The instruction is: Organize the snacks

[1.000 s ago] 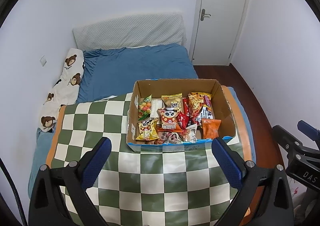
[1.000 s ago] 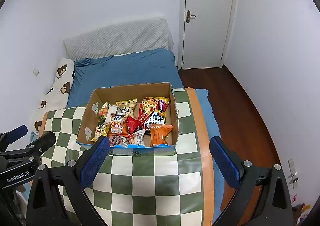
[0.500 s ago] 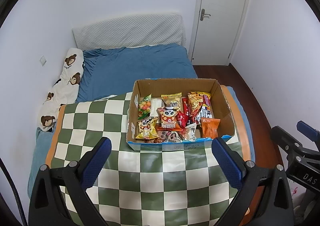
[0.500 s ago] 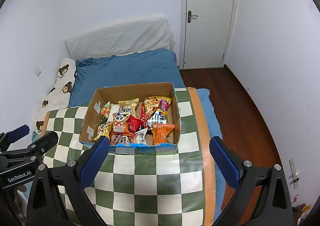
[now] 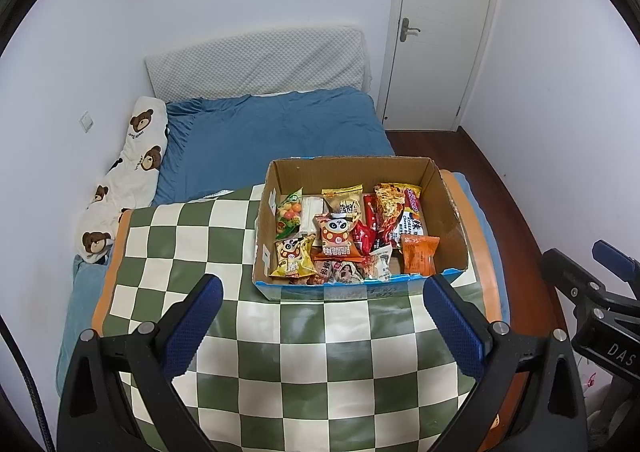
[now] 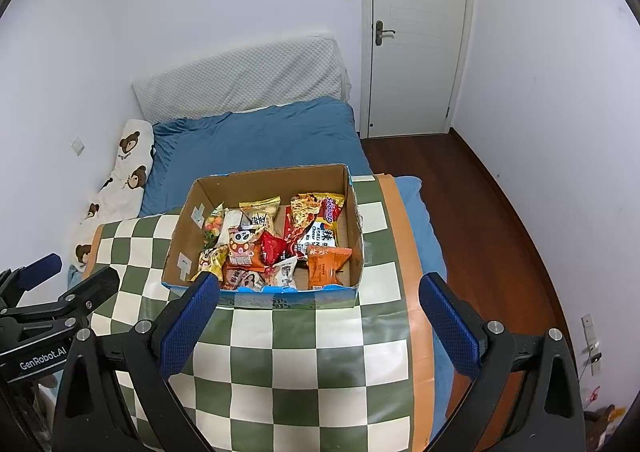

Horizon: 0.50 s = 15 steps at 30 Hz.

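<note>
An open cardboard box (image 5: 452,208) (image 6: 356,220) full of snack packets stands on a green-and-white checkered mat (image 5: 192,248) (image 6: 320,356). Inside lie a panda packet (image 5: 336,238) (image 6: 242,242), an orange packet (image 5: 418,254) (image 6: 326,262), a noodle packet (image 5: 398,208) (image 6: 320,220) and several others. My left gripper (image 5: 324,326) is open and empty, held above the mat in front of the box. My right gripper (image 6: 320,326) is open and empty, also in front of the box. Each gripper shows at the edge of the other's view.
The mat lies on a bed with a blue sheet (image 5: 272,132) (image 6: 256,136). A bear-print pillow (image 5: 128,176) (image 6: 124,180) lies along the left wall. A white door (image 5: 436,28) (image 6: 416,32) and dark wood floor (image 6: 480,212) are at the right.
Both grippers have drifted slightly, so the box sits a little differently in each view. Both stay open and empty.
</note>
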Each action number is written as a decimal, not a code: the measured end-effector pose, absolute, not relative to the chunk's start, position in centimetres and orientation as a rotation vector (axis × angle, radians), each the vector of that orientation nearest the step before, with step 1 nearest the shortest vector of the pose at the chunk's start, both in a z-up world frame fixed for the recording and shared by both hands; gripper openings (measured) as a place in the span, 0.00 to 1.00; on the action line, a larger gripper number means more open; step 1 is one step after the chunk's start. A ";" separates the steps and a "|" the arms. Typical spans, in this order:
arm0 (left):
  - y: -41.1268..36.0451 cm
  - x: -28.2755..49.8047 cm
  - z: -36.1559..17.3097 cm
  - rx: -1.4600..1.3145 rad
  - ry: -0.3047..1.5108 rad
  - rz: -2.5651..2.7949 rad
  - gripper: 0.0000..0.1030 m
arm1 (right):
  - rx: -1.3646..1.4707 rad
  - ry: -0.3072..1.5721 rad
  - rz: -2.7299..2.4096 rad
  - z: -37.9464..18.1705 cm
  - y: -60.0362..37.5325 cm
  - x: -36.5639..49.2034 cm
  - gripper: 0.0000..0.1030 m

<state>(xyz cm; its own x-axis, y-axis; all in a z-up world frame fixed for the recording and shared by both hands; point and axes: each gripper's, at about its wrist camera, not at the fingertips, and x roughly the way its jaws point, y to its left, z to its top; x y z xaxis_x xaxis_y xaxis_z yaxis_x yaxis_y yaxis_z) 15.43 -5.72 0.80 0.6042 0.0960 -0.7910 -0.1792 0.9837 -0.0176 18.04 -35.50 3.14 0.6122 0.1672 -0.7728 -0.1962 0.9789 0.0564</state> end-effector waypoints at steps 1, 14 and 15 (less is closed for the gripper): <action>-5.7 15.4 0.8 -0.100 0.908 0.158 1.00 | -0.034 0.887 0.211 3.2 -35.4 18.0 0.99; -5.9 15.4 1.1 -0.097 0.902 0.156 1.00 | -0.020 0.882 0.212 3.5 -35.4 17.7 0.99; -6.0 15.5 1.1 -0.097 0.902 0.155 1.00 | -0.019 0.882 0.211 3.5 -35.4 17.7 0.99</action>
<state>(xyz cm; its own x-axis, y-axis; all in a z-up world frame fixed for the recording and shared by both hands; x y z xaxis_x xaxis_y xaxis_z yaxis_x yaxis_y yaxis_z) 15.45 -6.02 1.12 0.6103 0.0928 -0.7867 -0.1745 0.9845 -0.0192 17.73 -35.36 3.55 0.6162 0.1757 -0.7678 -0.1914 0.9790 0.0704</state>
